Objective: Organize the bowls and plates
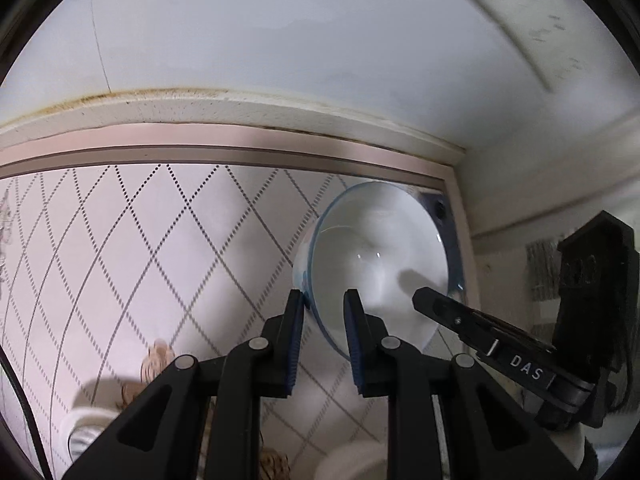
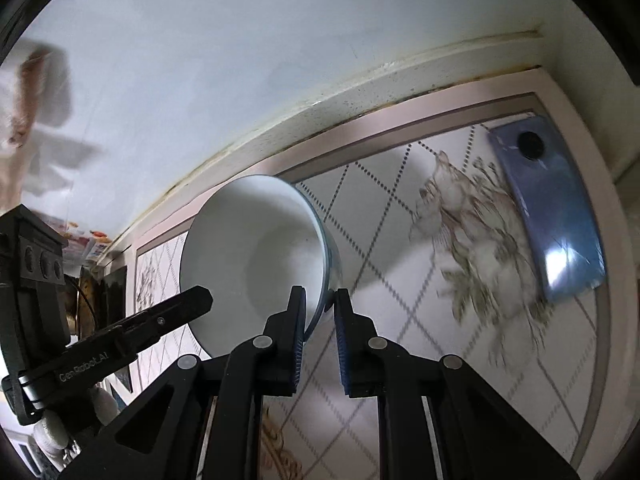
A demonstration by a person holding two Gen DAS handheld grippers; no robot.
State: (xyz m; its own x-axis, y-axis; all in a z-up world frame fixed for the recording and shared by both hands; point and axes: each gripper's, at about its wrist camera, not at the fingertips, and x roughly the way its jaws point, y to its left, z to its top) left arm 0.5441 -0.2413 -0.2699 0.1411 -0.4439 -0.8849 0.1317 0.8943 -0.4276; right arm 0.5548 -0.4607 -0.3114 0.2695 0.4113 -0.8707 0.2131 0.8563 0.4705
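Observation:
A white bowl (image 1: 380, 248) with a thin blue rim hangs tilted above the patterned tabletop (image 1: 140, 260), its inside facing the camera. My left gripper (image 1: 324, 294) is shut on the bowl's left rim, one pad outside and one inside. The right gripper's finger (image 1: 428, 300) reaches the bowl's opposite rim. In the right wrist view the same bowl (image 2: 248, 248) shows with my right gripper (image 2: 320, 292) shut on its right rim. The left gripper's finger (image 2: 196, 298) lies at the bowl's left edge.
A blue phone (image 2: 552, 216) lies on the tabletop near the far right corner, partly hidden behind the bowl in the left wrist view. A white wall (image 1: 280, 40) backs the table. Pale dishes (image 1: 348, 460) show blurred below the left gripper.

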